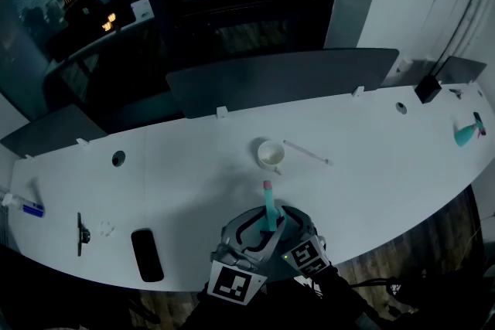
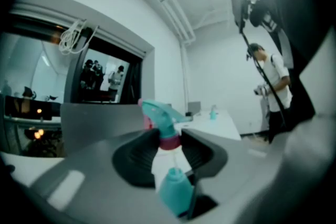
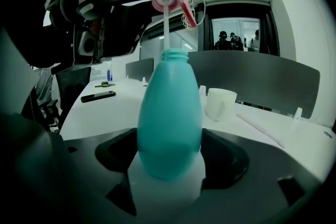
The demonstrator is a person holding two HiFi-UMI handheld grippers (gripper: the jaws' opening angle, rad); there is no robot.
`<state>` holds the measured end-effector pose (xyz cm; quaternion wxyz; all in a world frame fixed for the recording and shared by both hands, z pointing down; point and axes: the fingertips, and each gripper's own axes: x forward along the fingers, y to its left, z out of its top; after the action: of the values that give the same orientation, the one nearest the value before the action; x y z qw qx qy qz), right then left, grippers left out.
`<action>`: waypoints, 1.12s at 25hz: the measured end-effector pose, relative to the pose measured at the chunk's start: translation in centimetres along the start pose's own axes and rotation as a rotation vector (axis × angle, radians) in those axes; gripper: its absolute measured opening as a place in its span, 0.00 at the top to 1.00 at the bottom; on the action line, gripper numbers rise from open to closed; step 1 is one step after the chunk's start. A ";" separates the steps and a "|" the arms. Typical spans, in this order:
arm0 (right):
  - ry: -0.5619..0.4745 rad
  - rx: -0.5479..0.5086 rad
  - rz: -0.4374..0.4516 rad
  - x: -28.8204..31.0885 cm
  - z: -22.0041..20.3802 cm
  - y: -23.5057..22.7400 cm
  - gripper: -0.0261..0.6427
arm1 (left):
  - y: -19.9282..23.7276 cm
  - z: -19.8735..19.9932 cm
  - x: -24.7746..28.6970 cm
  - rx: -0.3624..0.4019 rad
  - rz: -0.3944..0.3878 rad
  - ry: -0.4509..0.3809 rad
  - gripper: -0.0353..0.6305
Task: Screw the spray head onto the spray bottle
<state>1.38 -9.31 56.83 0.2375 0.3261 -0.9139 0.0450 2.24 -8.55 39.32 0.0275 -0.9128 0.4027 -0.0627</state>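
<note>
Clamping the teal-and-pink spray head (image 3: 173, 2) at the right gripper view's upper centre, the left gripper (image 2: 169, 141) stood directly above the upright teal plastic bottle (image 3: 169, 113) clamped by the right gripper (image 3: 169, 165).

Teal plastic spray bottle (image 3: 169, 113): two. One at centre of the right gripper view; second bottle (image 1: 466, 134) at the head view's right edge.
Teal spray head with pink collar (image 2: 163, 120): one.
Two-jaw gripper: two, left gripper (image 2: 169, 144) and right gripper (image 3: 169, 160).
White ceramic mug (image 1: 271, 154): one, centre.
Thin white rod (image 1: 307, 152): one.
Flat black phone-like slab (image 1: 147, 255): one, lower left.
Slim black tool (image 1: 80, 233): one.
Small blue-and-white item (image 1: 27, 206): one, kind unclear.
Small black box (image 1: 427, 89): one, upper right.
Round cable hole in the white tabletop (image 1: 193, 189): two, left hole (image 1: 117, 158) and right hole (image 1: 401, 108).
Grey divider panel (image 1: 278, 77): three.
</note>
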 end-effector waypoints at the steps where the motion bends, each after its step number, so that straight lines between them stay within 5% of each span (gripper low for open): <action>1: 0.001 0.000 0.001 0.0 0.0 0.0 0.42 | -0.5 -0.7 0.5 0.028 -0.005 0.019 0.74; 4: 0.001 -0.004 0.006 0.0 -0.1 0.1 0.42 | -1.3 -3.1 1.6 0.085 -0.009 0.086 0.74; 11: -0.002 -0.013 0.019 -0.1 0.0 0.1 0.42 | -1.5 -6.1 2.3 0.072 -0.010 0.164 0.74; 18: -0.009 -0.025 0.065 -0.2 -0.1 0.3 0.42 | -1.7 -6.4 2.1 0.100 -0.043 0.107 0.74; 25: -0.026 -0.190 0.361 -0.6 -1.2 1.5 0.42 | -2.5 -6.1 1.3 0.103 -0.124 0.008 0.74; 28: -0.022 -0.142 0.317 -0.8 -1.2 1.0 0.42 | -2.3 -6.2 1.3 0.110 -0.105 0.025 0.74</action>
<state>1.77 -7.75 57.59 0.2398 0.1608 -0.9573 0.0138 3.97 -7.93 45.78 0.0692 -0.9288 0.3507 -0.0977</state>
